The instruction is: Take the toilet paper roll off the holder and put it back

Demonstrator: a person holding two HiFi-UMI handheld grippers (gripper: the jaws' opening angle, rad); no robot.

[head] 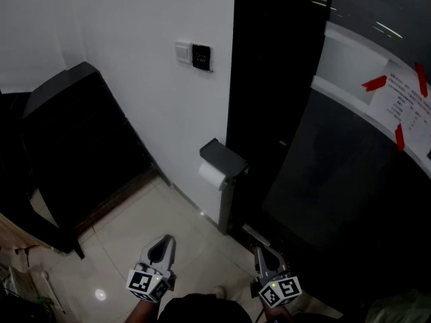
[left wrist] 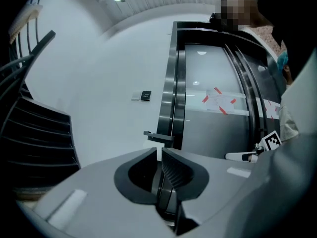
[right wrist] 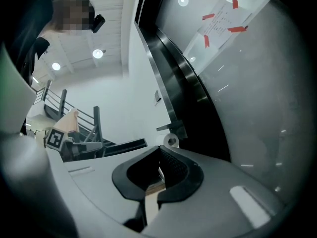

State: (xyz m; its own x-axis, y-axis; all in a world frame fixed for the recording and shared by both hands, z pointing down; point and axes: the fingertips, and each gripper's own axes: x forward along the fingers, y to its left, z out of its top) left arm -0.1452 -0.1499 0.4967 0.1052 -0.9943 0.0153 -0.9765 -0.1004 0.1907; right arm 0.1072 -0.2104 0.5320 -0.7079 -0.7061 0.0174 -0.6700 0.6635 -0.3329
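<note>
The roll [head: 211, 175] sits on the holder [head: 222, 158], under its dark flat cover. The holder is fixed low on the white wall [head: 135, 32], at the wall's right end and just beside a black frame [head: 269, 79]. The roll's open core faces right and shows in the right gripper view [right wrist: 171, 141], with the holder's cover [right wrist: 173, 129] right above it. In the left gripper view only a sliver of the roll [left wrist: 154, 144] shows under the holder [left wrist: 158, 136], just past the jaw tips.

Both grippers are near the person, well apart from the roll, and point at it. The left gripper [head: 164, 239] is near and left of the holder, with its jaws closed and nothing between them [left wrist: 159, 153]. The right gripper [head: 260, 250] is near and slightly right of the holder. Its jaw tips meet and it is also empty [right wrist: 159, 150]. Each one shows at the edge of the other's view: the right gripper [left wrist: 247, 156] at the right, the left gripper [right wrist: 74, 144] at the left.

Higher on the wall, above the holder, is a switch [head: 195, 54]. Right of the frame is curved dark glass [head: 337, 180] that bears a notice [head: 404, 106] stuck on with red tape. Dark stairs [head: 81, 147] stand against the wall at the left. The floor [head: 148, 221] is pale tile.
</note>
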